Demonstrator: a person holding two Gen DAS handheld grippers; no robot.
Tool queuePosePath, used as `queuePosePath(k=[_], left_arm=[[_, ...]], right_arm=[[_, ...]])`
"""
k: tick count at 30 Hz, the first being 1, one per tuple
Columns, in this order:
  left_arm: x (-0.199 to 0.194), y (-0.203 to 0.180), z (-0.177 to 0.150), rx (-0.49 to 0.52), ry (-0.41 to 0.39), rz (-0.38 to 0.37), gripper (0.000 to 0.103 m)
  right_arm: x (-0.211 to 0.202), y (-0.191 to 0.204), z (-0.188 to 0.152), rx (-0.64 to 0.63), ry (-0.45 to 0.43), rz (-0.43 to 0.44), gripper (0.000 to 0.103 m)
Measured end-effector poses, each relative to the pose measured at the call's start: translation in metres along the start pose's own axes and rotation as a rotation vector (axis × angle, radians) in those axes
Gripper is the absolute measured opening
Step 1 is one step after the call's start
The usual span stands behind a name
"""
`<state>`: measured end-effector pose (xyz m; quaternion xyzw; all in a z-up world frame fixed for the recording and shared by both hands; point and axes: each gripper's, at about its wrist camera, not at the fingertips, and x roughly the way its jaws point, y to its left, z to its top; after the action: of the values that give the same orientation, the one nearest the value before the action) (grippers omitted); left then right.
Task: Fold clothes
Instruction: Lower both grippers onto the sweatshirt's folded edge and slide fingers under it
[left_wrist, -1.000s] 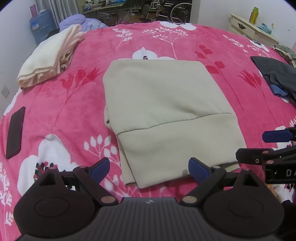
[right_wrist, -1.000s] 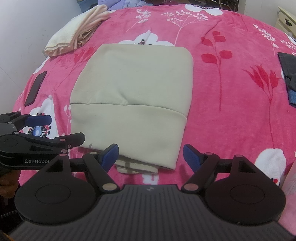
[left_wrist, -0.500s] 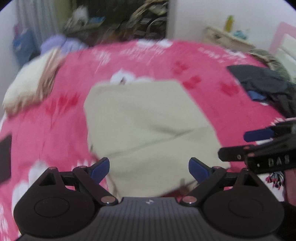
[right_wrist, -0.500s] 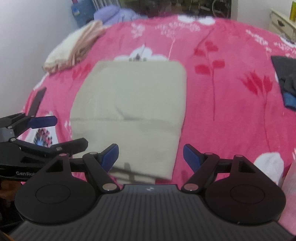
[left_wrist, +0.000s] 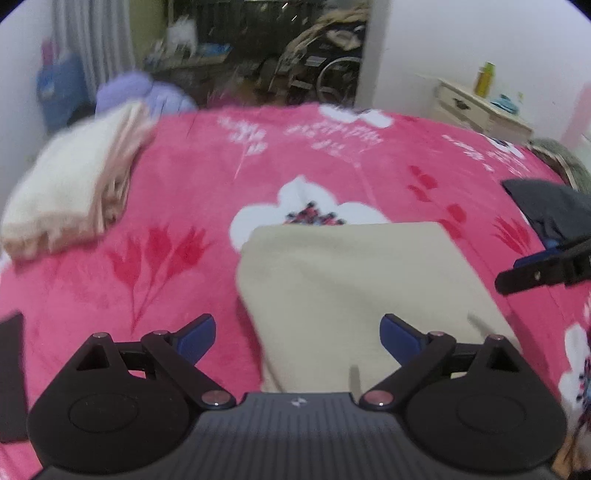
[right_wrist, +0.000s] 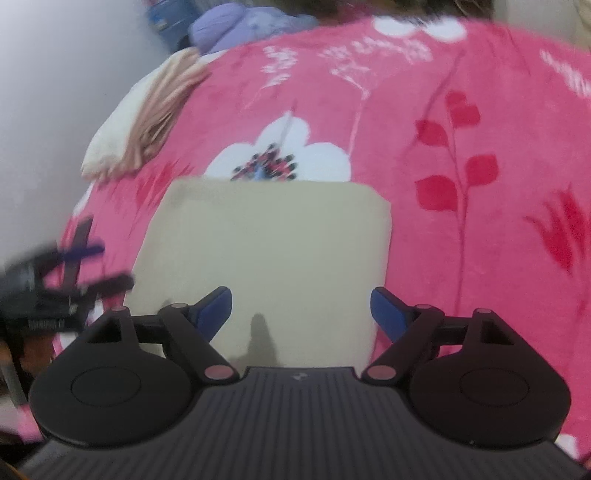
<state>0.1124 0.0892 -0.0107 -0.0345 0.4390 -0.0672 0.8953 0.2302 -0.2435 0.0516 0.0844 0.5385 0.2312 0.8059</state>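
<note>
Beige garment (left_wrist: 354, 291), soft folded rectangle on plush blanket (left_wrist: 192, 206); both tools spread, empty

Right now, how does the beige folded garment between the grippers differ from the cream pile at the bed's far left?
The beige garment lies flat as one smooth rectangle in front of both open grippers; the cream pile sits far off at the left edge of the pink blanket. The beige garment is a single colour; the cream pile shows white and tan layers stacked with visible edges. Both are folded and rest untouched on the blanket.
</note>
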Motion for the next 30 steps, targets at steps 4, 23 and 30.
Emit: queuePosePath(k=[4, 23, 30], left_arm=[[0.018, 0.031, -0.002, -0.135, 0.038, -0.106, 0.096], [0.105, 0.053, 0.005, -0.231, 0.037, -0.396, 0.100], [0.125, 0.066, 0.019, -0.307, 0.046, -0.474, 0.101]], right_arm=[[0.013, -0.030, 0.004, 0.140, -0.036, 0.119, 0.084], [0.039, -0.067, 0.005, 0.207, -0.112, 0.304, 0.088], [0.071, -0.088, 0.008, 0.267, -0.032, 0.349, 0.089]])
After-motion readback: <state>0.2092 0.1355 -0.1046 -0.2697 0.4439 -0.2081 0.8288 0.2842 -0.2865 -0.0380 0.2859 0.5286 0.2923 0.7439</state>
